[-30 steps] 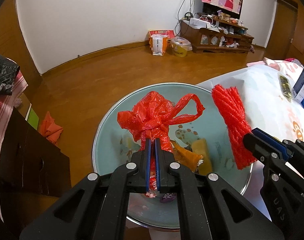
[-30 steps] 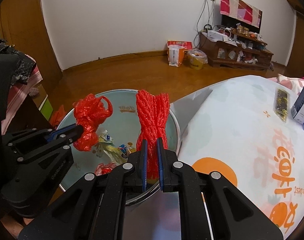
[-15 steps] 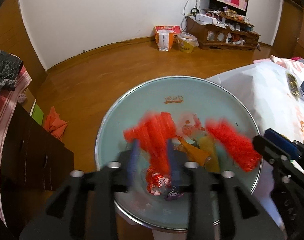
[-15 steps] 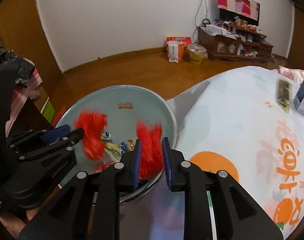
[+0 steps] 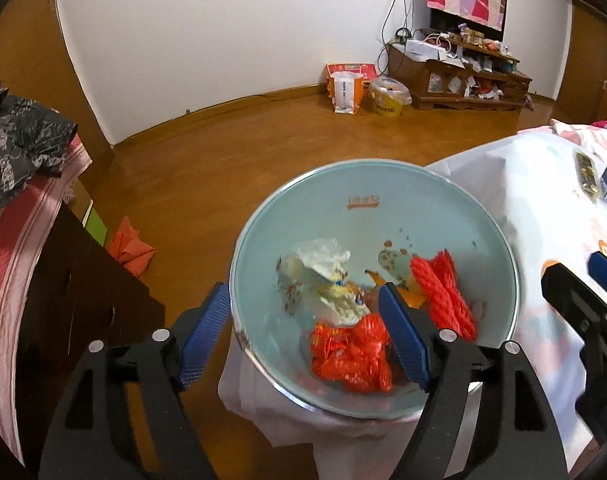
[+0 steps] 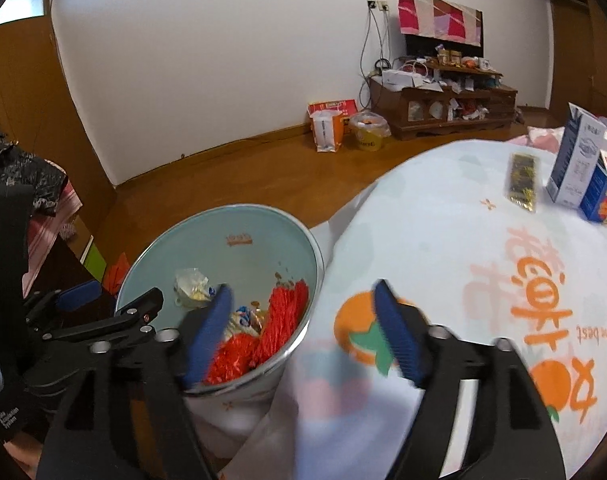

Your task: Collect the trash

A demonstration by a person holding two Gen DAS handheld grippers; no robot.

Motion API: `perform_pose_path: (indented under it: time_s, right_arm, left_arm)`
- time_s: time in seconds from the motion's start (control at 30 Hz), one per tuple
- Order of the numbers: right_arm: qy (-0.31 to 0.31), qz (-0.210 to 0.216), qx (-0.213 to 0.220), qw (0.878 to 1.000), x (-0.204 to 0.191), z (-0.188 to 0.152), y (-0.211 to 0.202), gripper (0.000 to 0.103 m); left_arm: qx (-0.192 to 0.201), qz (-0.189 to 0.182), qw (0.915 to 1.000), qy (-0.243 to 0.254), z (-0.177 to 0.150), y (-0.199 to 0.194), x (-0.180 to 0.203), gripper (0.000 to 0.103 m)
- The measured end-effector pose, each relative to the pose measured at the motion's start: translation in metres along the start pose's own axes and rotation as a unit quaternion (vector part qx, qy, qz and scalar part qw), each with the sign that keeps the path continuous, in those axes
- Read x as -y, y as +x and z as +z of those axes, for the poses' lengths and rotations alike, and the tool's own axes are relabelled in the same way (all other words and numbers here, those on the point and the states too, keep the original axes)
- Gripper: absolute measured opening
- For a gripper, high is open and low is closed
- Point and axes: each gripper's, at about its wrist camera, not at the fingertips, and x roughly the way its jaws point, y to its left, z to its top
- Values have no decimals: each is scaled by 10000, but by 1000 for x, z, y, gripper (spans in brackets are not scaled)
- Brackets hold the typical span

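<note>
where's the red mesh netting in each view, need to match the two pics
Left wrist: the red mesh netting lies inside the trash bin, lower right of centre, against its right wall.
Right wrist: the netting is lower left of centre, against the bin's right wall.
Shared landmark: the orange logo on the bin's far inner wall.

My left claw (image 5: 303, 334) points steeply down, jaws wide apart & still opening, nothing btwn the blue pads (image 5: 403, 340). My right claw (image 6: 303, 330) tilts down too, a bit shallower, jaws also spreading, nothing btwn them. Claws sit side by side, close but not touching.
</note>
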Motion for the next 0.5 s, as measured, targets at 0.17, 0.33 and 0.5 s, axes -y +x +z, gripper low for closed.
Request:
perform_pose_path:
  time_s: [0.17,0.33,0.5]
  right_arm:
    - [239,-368,158,9989,6,-10,-15,97]
    - [356,-382,-127,9986,9,-27,-21,98]
    - [362,-347,-130,9987,6,-43,-41,98]
  left_arm:
    - [-152,68,9999,8,-16,-7,-3,79]
    - [-201,51,9998,-5,-33,-18,-3,85]
    - [-119,161,9998,42,-50,-34,-6,88]
